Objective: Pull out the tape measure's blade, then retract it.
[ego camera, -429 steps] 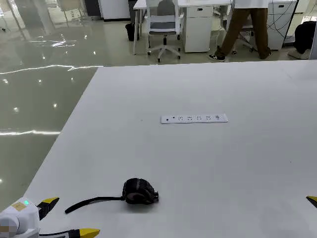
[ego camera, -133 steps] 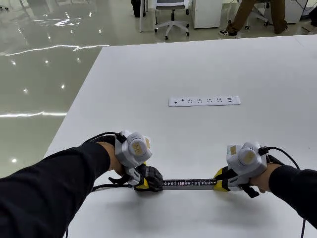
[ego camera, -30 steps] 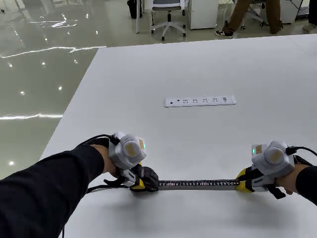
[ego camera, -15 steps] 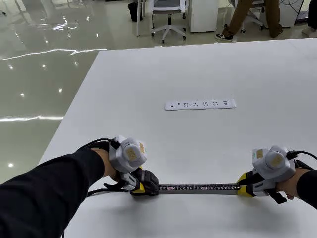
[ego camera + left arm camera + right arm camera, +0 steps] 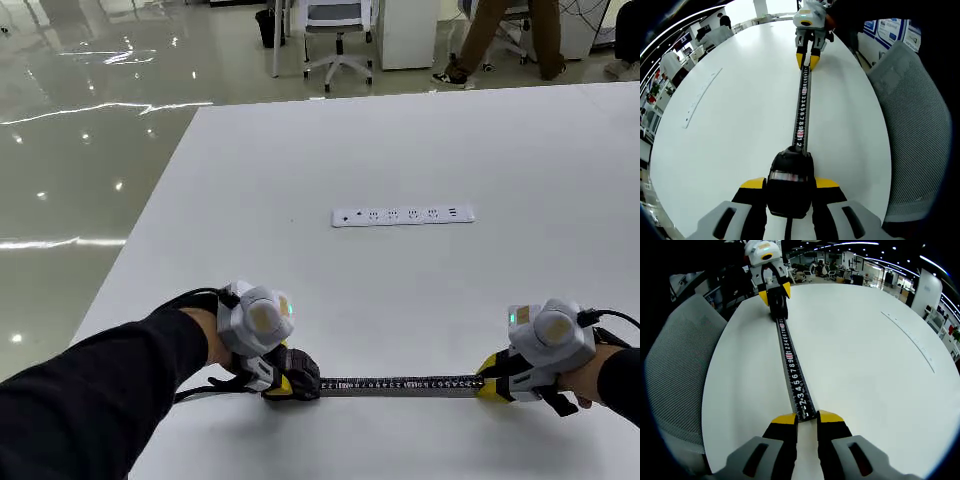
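Black case (image 5: pixel 790 167) sits at the near left of the table (image 5: pixel 400 150), clamped in the left gripper (image 5: pixel 790 184), whose jaws stand only as wide as the case. From it the blade (image 5: pixel 792 372) lies flat along the table to the right gripper (image 5: pixel 807 418), whose jaws are almost closed, pinching the tip. Over the last few seconds the blade has grown longer, yet in the last second hardly at all, so the pull looks done and retracting likely comes next
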Tool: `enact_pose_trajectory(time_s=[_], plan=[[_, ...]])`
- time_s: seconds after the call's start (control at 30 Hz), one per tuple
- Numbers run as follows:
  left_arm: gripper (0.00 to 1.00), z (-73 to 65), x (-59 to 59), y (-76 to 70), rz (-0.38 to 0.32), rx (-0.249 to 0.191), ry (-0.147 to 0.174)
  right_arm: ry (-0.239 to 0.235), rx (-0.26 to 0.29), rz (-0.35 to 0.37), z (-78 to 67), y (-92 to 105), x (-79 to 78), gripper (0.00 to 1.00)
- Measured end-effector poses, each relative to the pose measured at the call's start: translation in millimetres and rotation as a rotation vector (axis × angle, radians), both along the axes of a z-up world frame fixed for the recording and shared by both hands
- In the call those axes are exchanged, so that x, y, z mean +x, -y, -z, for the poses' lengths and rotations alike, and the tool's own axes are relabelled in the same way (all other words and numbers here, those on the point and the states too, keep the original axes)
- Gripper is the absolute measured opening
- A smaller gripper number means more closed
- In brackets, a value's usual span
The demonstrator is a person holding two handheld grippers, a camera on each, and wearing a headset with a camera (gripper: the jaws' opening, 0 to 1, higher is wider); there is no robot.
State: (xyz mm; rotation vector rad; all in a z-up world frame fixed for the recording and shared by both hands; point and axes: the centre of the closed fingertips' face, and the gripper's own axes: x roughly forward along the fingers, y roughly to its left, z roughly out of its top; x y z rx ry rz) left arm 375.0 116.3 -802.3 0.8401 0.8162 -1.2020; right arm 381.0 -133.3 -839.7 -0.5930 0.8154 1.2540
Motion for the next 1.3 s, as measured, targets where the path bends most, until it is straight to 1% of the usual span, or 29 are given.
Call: enact_pose_trajectory(time_s=[0.07,0.13,0.17,0.2,0.23,0.27,0.3,0.33,0.37,0.4,0.43,0.5,0.53,0.57,0.6,0.67,0.7,0.73,0.77,0.83,0.87,0.93,1.0,1.07,1.1,1.13,1.17,1.27,1.3], plan=[[0.31,-1.3,-1.6,-1.2,-0.004,-0.011,0.008,-0.003,0.008,0.021,-0.4,-0.3,0.2,0.10],[0.31,-4.3,0.0,0.9,-0.070,-0.053,0.001,0.019,-0.006,0.015,-0.4,-0.6,-0.5,0.10],[0.32,-5.3,0.7,0.4,-0.085,-0.065,0.003,0.031,-0.023,0.014,0.6,0.0,0.2,0.10],[0.32,-6.0,1.6,-1.3,-0.111,-0.074,0.007,0.021,-0.022,0.051,-0.3,1.9,-2.3,0.10],[0.32,-5.5,1.8,-3.0,-0.146,-0.084,0.003,0.032,-0.019,0.056,-3.0,1.2,-3.0,0.10],[0.32,-5.4,2.5,-3.4,-0.169,-0.104,0.012,0.050,-0.015,0.080,-4.4,1.5,-2.9,0.10],[0.33,-5.8,2.3,-4.0,-0.161,-0.117,0.028,0.061,-0.005,0.105,-3.8,2.5,0.4,0.11],[0.34,-6.8,3.6,-4.4,-0.181,-0.136,0.047,0.073,0.005,0.129,-4.2,3.4,1.3,0.11],[0.37,-8.0,7.8,-8.6,-0.242,-0.162,0.067,0.104,0.018,0.180,-5.1,6.0,6.2,0.13],[0.43,-8.8,10.7,-11.9,-0.296,-0.185,0.074,0.114,0.019,0.209,-5.5,8.7,7.0,0.17],[0.47,-9.8,14.1,-19.0,-0.370,-0.211,0.083,0.118,0.057,0.241,-5.6,8.4,7.4,0.20],[0.57,-10.4,15.8,-29.5,-0.471,-0.259,0.076,0.132,0.110,0.284,-10.9,8.7,5.2,0.27],[0.62,-11.7,15.8,-35.9,-0.535,-0.305,0.078,0.139,0.116,0.319,-12.1,13.5,1.6,0.30],[0.67,-12.5,14.9,-39.5,-0.568,-0.331,0.077,0.155,0.118,0.337,-15.4,15.5,-0.3,0.33],[0.74,-14.1,10.8,-44.1,-0.620,-0.374,0.072,0.154,0.131,0.355,-18.1,17.9,-6.6,0.37],[0.84,-15.1,5.7,-52.6,-0.677,-0.415,0.067,0.171,0.163,0.398,-24.7,22.8,-10.5,0.41],[0.90,-17.4,1.7,-58.5,-0.687,-0.444,0.087,0.174,0.182,0.431,-29.6,28.6,-14.4,0.44],[0.94,-23.4,3.1,-63.0,-0.681,-0.469,0.150,0.177,0.193,0.453,-32.9,32.7,-17.6,0.46],[0.98,-29.1,0.7,-70.3,-0.693,-0.492,0.194,0.183,0.197,0.470,-35.1,40.6,-21.8,0.48],[1.00,-29.1,-13.2,-76.5,-0.722,-0.501,0.159,0.192,0.200,0.494,-39.7,51.0,-29.8,0.54],[1.00,-30.8,-18.3,-82.7,-0.754,-0.519,0.147,0.204,0.202,0.513,-43.9,58.6,-34.9,0.56],[1.00,-38.1,-26.8,-92.2,-0.800,-0.579,0.147,0.223,0.200,0.537,-49.9,71.6,-45.3,0.63],[1.00,-42.5,-36.0,-101.6,-0.824,-0.585,0.160,0.241,0.184,0.549,-55.0,81.3,-55.7,0.68],[1.00,-41.6,-47.5,-112.9,-0.844,-0.584,0.170,0.266,0.164,0.556,-59.4,93.4,-67.1,0.72],[1.00,-42.0,-53.2,-119.3,-0.866,-0.598,0.181,0.271,0.152,0.562,-59.4,100.8,-73.1,0.74],[1.00,-41.9,-56.4,-121.7,-0.882,-0.612,0.177,0.270,0.151,0.566,-60.3,104.5,-77.4,0.76],[1.00,-41.0,-61.7,-123.7,-0.891,-0.621,0.160,0.267,0.152,0.575,-60.4,109.1,-80.5,0.78],[1.00,-42.3,-74.3,-129.7,-0.899,-0.622,0.171,0.265,0.155,0.601,-63.8,120.6,-93.6,0.86],[1.00,-43.9,-77.3,-129.1,-0.894,-0.629,0.165,0.265,0.157,0.608,-65.0,122.4,-96.1,0.89]])
